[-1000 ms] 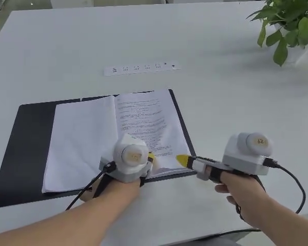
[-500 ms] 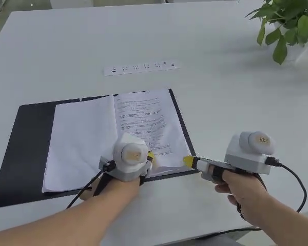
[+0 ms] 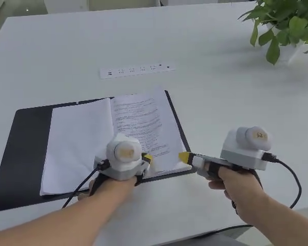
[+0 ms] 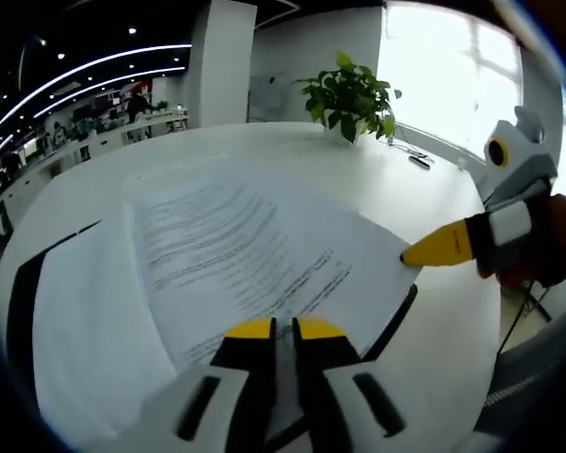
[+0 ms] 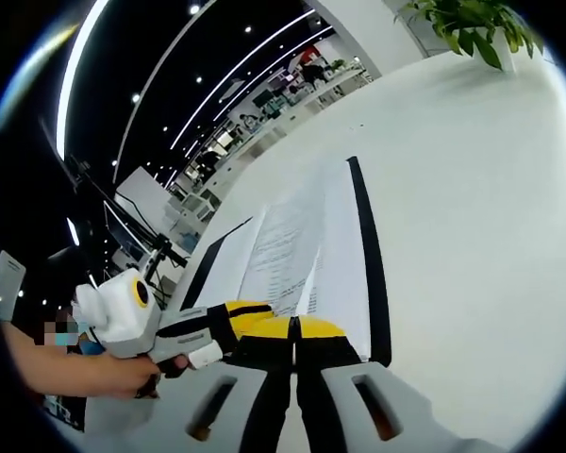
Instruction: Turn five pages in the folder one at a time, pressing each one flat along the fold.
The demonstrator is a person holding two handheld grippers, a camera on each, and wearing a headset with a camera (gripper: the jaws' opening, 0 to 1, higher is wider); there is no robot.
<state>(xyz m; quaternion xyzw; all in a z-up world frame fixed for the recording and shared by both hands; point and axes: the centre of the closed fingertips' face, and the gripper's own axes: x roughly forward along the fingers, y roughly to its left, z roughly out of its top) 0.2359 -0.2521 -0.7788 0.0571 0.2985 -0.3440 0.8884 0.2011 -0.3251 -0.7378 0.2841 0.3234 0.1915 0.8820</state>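
Now: folder [image 3: 25, 148] lies open on the white table [image 3: 220, 77], with a blank sheet [image 3: 77, 143] on its left half and a printed page [image 3: 138, 123] on its right. Left gripper [image 3: 146, 159] sits at the printed page's near edge, jaws together, nothing visibly between them. Right gripper [image 3: 185, 157] is likewise closed. Its yellow tip is at the page's near right corner, touching or just off it; cannot tell which.

Judged step: raising that corner to start a turn. To do it well:
- Slip the tip under this page alone.
- Part the jaws slightly and pinch one leaf, not two.
- Lift the left gripper off the page first, then have it press along the fold [image 3: 112, 128].
- Keep the arc slow, or the paper may crease.
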